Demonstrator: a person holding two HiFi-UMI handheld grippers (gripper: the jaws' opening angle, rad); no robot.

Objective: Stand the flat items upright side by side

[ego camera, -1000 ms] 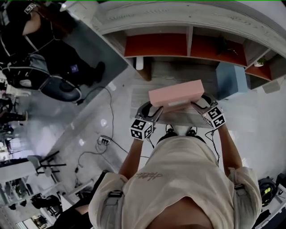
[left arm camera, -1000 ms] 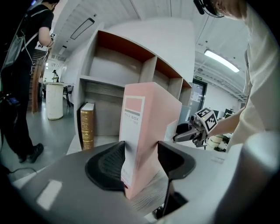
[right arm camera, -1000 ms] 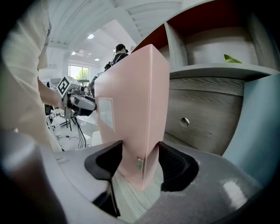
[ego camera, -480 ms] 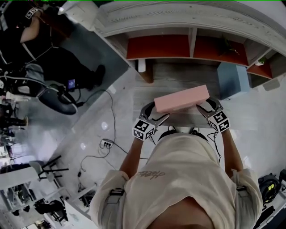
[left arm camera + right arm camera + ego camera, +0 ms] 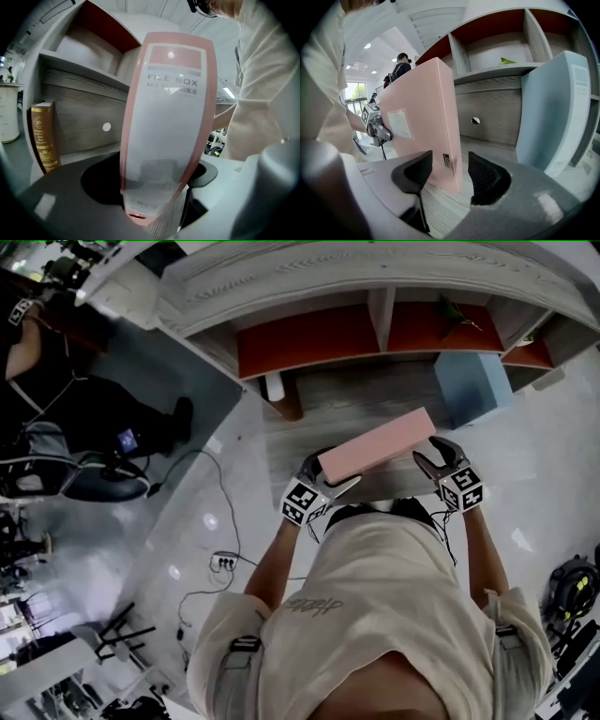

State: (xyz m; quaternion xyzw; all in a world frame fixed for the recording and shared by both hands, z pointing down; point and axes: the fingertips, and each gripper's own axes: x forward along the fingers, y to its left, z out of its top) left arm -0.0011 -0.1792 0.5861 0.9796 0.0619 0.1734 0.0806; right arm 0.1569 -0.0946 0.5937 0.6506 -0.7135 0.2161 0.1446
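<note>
The pink box stands on edge on the wooden shelf at the centre of the head view. It sits skewed, its right end angled up toward the blue box, which already stands upright at upper right, near but apart. The left gripper has just been opening, and its jaws now stand wide with the pink box's left end loose between them. The right gripper is half open at the other end, and shelf shows between one pad and the box, so it looks unclamped too. The step in hand seems to be setting the pink box down. Next it probably needs squaring up and sliding beside the blue box without tipping.
</note>
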